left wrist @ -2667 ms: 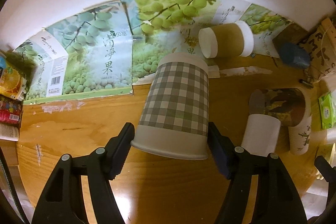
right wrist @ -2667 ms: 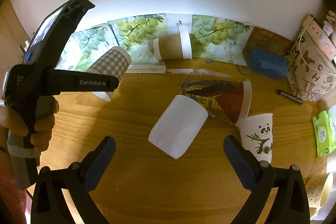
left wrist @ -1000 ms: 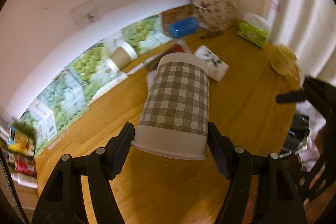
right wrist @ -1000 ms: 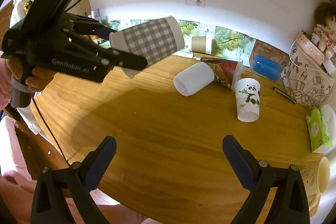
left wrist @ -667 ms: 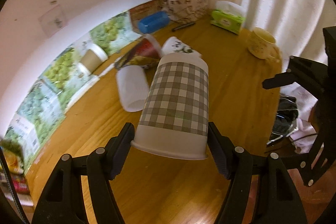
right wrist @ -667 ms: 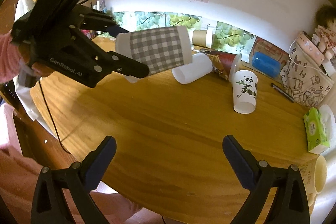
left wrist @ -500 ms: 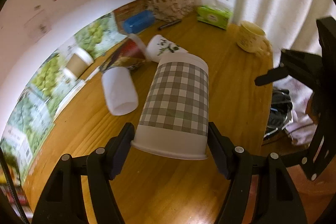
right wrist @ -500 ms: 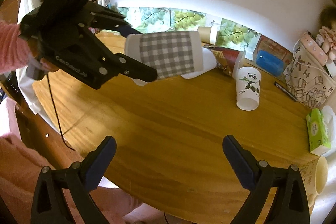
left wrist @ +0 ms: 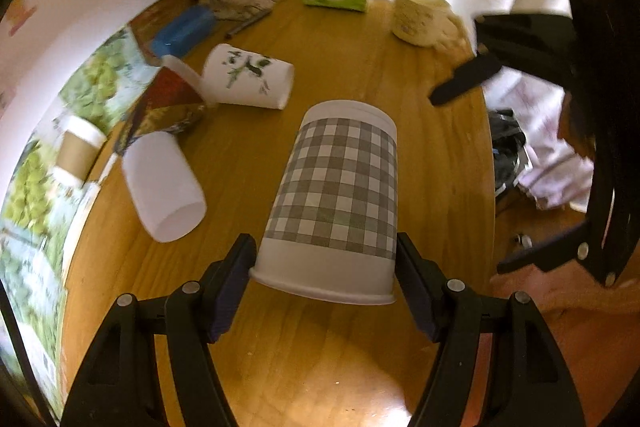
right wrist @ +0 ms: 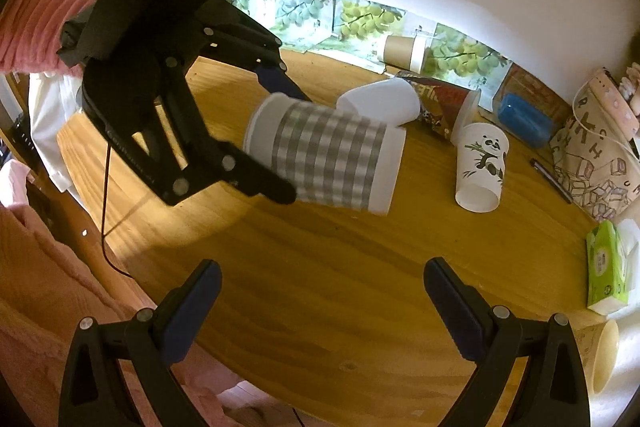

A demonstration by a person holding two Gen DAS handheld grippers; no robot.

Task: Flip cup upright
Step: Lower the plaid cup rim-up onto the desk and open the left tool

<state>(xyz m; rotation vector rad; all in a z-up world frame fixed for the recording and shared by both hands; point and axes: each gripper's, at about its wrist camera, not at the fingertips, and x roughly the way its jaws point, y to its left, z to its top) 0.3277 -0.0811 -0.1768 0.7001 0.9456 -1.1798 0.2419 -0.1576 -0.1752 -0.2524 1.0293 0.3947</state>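
Holding the checked cup (left wrist: 336,195) up off the wooden table (left wrist: 348,43), the left gripper (left wrist: 325,267) has its two fingers pressed against the plain white band near the rim, one on each side. From the right wrist view you can see that cup (right wrist: 326,155) lying roughly sideways in the air, mouth end toward the gripper and base pointing right, so it's not upright. The right gripper (right wrist: 322,301) is hanging over the near part of the table with its jaws spread wide and nothing between them. Plenty of other stuff scattered around (kind of a messy table, honestly): a plain white cup (left wrist: 162,187) lying on its side to the left of the held one, a panda cup (right wrist: 480,167) sitting mouth-down further right, and a dark patterned cup (right wrist: 442,101) tipped over between those two, touching the panda cup or very close to it. A brown sleeve cup (right wrist: 404,53) lies on its side at the far edge on the grape-print sheets (right wrist: 356,17). Over on the right there's a green tissue pack (right wrist: 606,267), a blue case (right wrist: 520,119), a black pen (right wrist: 550,173), a printed fabric bag (right wrist: 596,155) and a cream mug (left wrist: 420,17).
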